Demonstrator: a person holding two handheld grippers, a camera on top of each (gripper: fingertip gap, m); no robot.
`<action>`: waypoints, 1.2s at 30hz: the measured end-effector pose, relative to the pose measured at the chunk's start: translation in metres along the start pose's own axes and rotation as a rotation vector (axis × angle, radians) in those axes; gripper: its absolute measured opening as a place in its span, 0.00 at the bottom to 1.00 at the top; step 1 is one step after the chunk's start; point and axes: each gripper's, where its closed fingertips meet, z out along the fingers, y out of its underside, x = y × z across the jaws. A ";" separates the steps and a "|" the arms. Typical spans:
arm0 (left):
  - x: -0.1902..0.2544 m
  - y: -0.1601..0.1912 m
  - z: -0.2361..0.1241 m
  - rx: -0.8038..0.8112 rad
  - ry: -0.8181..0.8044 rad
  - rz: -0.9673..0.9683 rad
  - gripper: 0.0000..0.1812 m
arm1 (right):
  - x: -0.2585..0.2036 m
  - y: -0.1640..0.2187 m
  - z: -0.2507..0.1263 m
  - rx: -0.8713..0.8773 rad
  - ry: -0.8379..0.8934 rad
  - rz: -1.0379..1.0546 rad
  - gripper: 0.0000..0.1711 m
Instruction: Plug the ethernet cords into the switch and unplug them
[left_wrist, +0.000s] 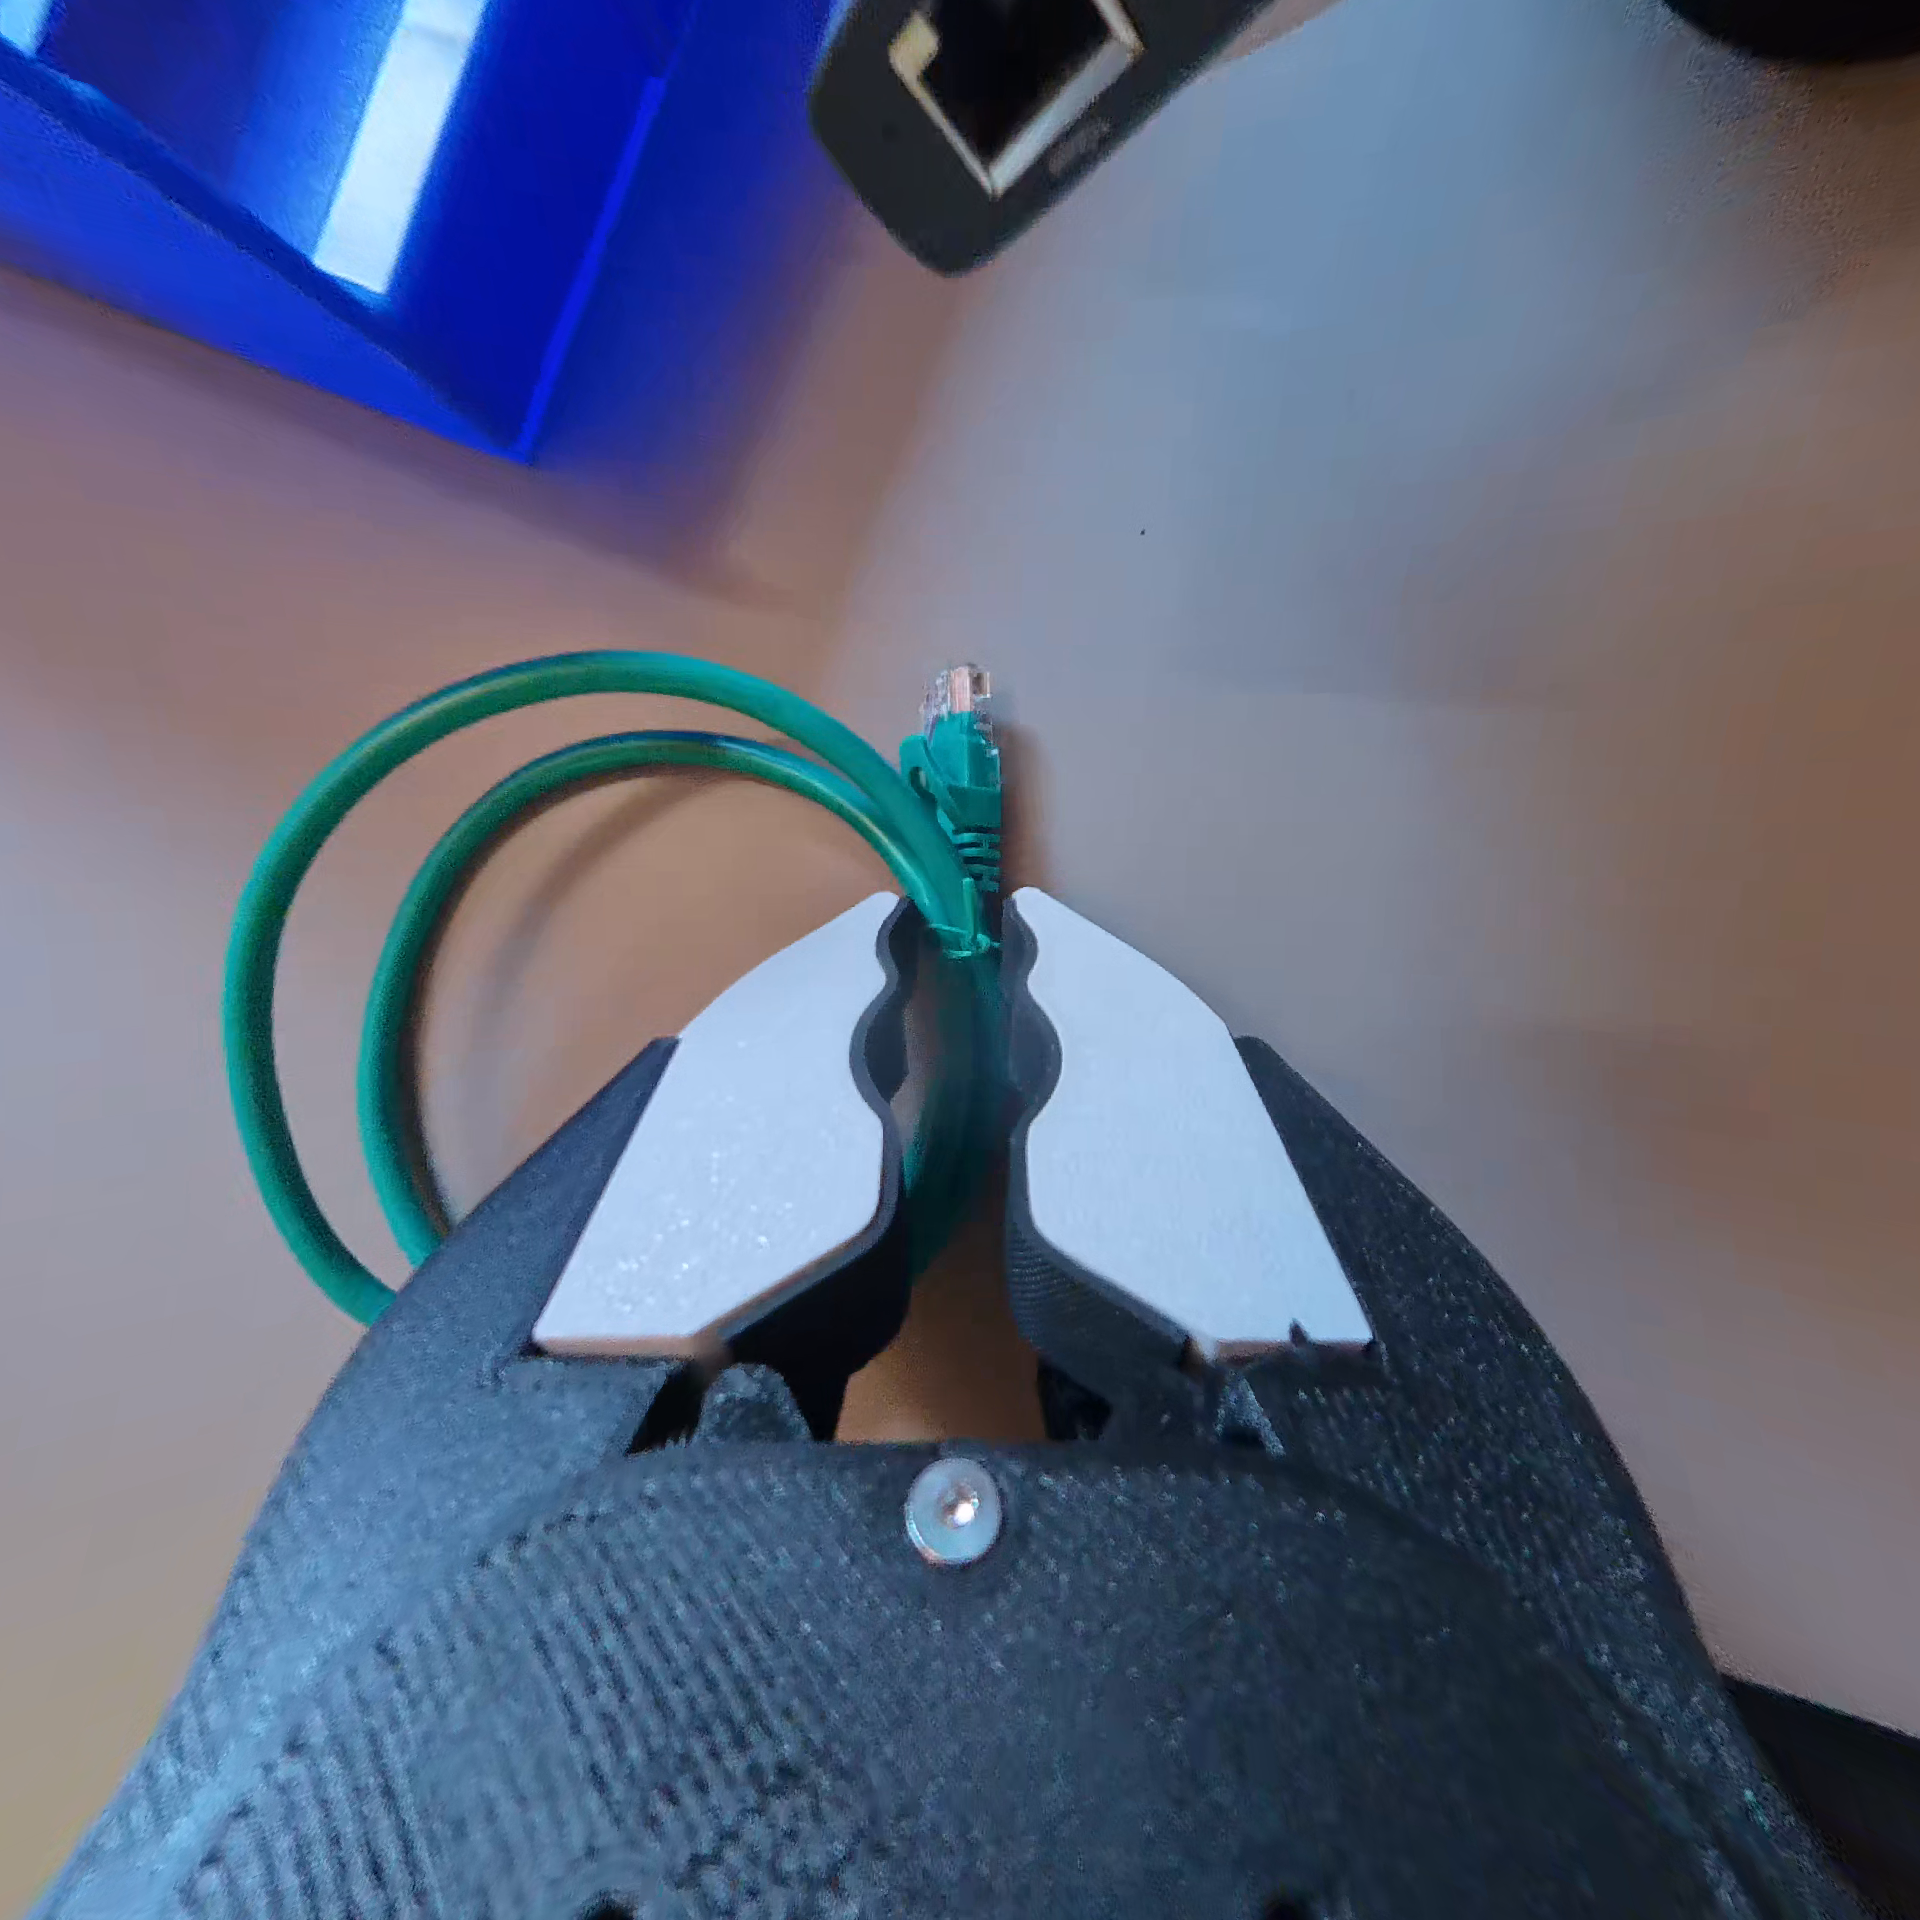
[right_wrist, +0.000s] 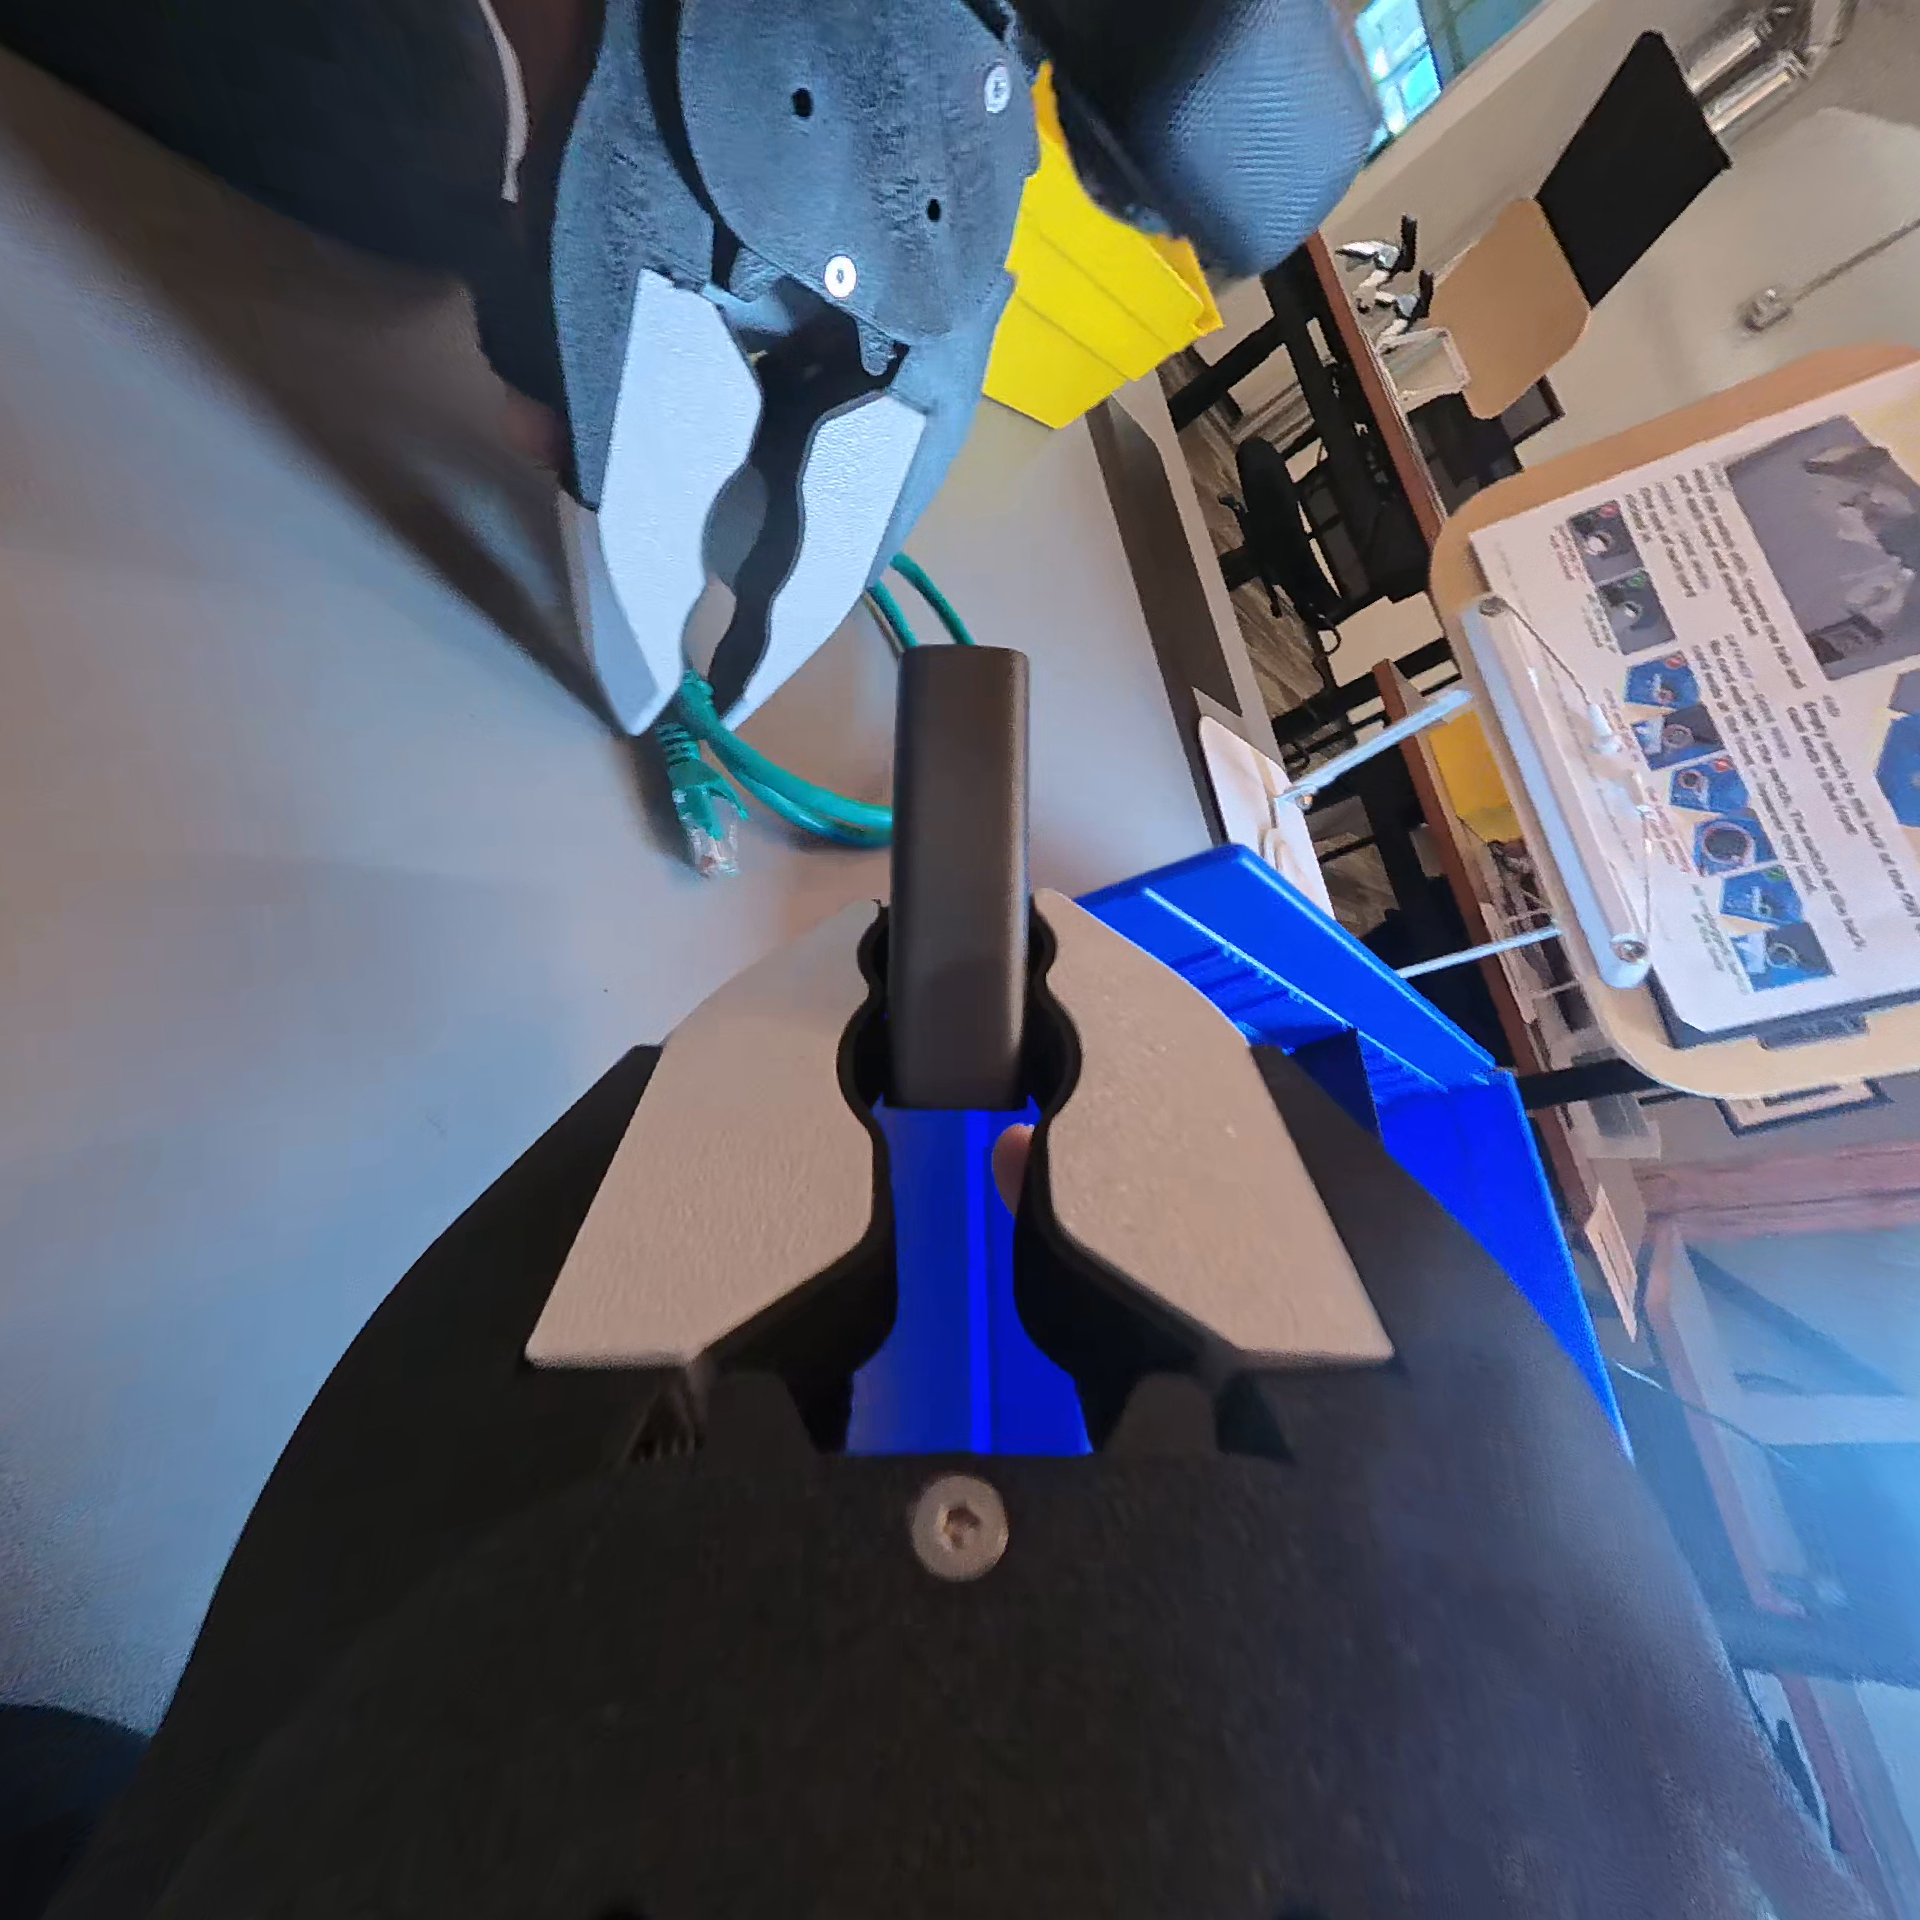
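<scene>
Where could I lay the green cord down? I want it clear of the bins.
Bare tabletop lies right of the green cord, below the black switch. It is crowded toward the blue bin and near the left hand-held gripper and right hand-held gripper.

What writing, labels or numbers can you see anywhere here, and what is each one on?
Printed sheet at the right: lines of small print beside photos, tilted and too small to read.
Black switch: a faint marking beside its port, too blurred to read.
Nothing else shows writing.
</scene>
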 end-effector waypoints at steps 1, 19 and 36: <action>-0.002 0.002 -0.002 0.004 -0.024 0.023 0.08 | -0.004 -0.001 0.002 0.005 -0.014 -0.009 0.13; 0.007 0.002 -0.024 -0.001 -0.173 0.149 0.08 | -0.050 0.007 0.030 -0.072 -0.120 -0.208 0.13; 0.030 -0.002 -0.018 0.017 -0.061 0.237 0.07 | -0.074 -0.001 0.028 -0.038 -0.235 -0.214 0.12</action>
